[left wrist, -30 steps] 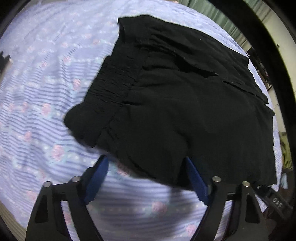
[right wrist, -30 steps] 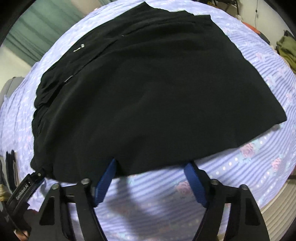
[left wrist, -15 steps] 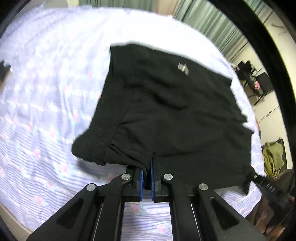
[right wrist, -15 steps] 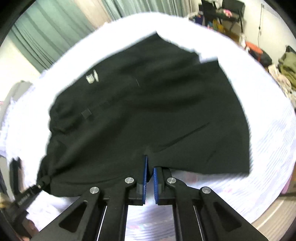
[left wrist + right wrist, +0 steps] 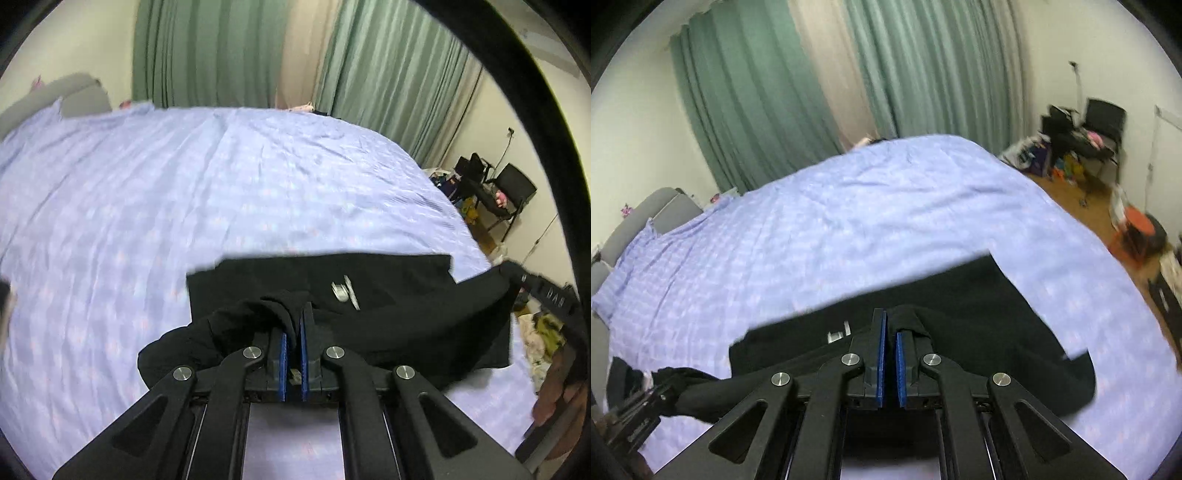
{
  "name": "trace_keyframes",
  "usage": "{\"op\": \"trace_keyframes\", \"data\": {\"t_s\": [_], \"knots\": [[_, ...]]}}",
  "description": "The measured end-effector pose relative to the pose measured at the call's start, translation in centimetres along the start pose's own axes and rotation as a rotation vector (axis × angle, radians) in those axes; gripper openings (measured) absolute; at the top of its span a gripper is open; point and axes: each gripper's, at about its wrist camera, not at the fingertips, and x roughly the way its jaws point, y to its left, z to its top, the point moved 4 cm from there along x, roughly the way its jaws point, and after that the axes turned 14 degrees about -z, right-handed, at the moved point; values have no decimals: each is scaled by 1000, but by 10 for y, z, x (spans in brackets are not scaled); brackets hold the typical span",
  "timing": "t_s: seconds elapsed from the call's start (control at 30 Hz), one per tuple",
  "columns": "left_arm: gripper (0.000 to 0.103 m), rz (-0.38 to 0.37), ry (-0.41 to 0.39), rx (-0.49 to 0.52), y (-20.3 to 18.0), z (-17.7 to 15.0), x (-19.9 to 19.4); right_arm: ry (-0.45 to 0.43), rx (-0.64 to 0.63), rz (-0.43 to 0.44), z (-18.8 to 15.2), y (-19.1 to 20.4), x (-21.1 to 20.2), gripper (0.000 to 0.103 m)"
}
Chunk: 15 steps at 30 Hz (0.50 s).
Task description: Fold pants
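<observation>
The black pants (image 5: pixel 406 317) hang partly lifted over the lilac bed sheet (image 5: pixel 184 192), with a small silver tag (image 5: pixel 341 290) showing. My left gripper (image 5: pixel 293 321) is shut on a bunched edge of the pants. My right gripper (image 5: pixel 890 326) is shut on another edge of the pants (image 5: pixel 990 325). The right gripper shows at the right edge of the left wrist view (image 5: pixel 550 295). The left gripper shows at the lower left of the right wrist view (image 5: pixel 635 410). The cloth stretches between the two grippers.
Green curtains (image 5: pixel 768 96) hang behind the bed. Chairs and clutter (image 5: pixel 1086 144) stand at the far right on a wooden floor (image 5: pixel 1100 210). A grey headboard (image 5: pixel 646 218) is at the left. A red stool (image 5: pixel 1137 229) stands by the bed's right side.
Both grippers closed on the near edge of the pants, then lifted it up. The cameras tilted up from the bed to the room.
</observation>
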Motion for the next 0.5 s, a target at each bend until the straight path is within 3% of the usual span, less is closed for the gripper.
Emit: {"op": "trace_keyframes", "data": {"t_s": [0.1, 0.2, 0.3, 0.5], "knots": [[7, 9, 43, 17, 19, 28, 43, -10, -77, -20, 26, 28, 39, 5], [7, 33, 107, 29, 38, 41, 80, 38, -127, -31, 33, 46, 78, 5], [8, 53, 170, 33, 60, 46, 114, 118, -155, -32, 22, 57, 115, 5], [11, 87, 247, 37, 88, 38, 156, 163, -245, -73, 0, 70, 157, 5]]}}
